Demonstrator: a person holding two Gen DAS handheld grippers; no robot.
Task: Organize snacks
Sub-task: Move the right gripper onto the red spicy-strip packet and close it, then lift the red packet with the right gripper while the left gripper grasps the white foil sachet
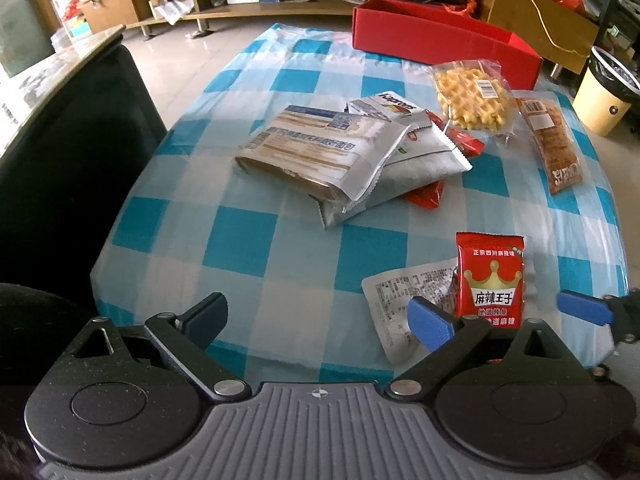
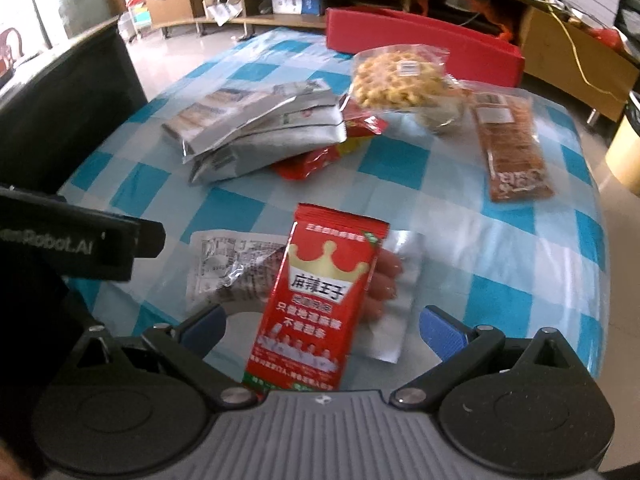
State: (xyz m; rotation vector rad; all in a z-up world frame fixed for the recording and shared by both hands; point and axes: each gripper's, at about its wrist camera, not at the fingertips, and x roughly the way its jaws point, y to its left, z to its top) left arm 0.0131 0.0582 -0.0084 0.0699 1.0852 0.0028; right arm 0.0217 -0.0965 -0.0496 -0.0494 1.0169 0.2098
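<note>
From where I stand, the left gripper [image 1: 316, 318] hangs over the near-left edge of the worktop [image 1: 256, 240], its fingers spread wide with nothing between them. Moving right across the blue-checked cloth, a heap of snacks sits mid-worktop: a silver bread pack [image 1: 308, 152] lying on top of another silver packet [image 1: 404, 148], with a red wrapper [image 1: 424, 196] poking out from under them. Beyond that is the waffle bag [image 1: 472, 98], and further right a long brown biscuit pack [image 1: 554, 144] lies on its own, apart from the heap.

Nearer the front edge, a flat white pouch [image 2: 232, 268] lies printed side up, and the red crown packet [image 2: 320, 304] rests partly over it. That red packet sits right in the mouth of the right gripper [image 2: 322, 330], whose fingers are parted on either side of it and do not appear to press it. The view is blurred there, so I can't be sure whether the packet is touching either finger.

At the far end stands the red box [image 1: 440, 36], and what shows of its inside looks empty from here.

My reading is that the sorting has barely begun: every snack I can see is loose on the cloth, none in the box. The red crown packet looks like the first to go, and all the rest remain.
</note>
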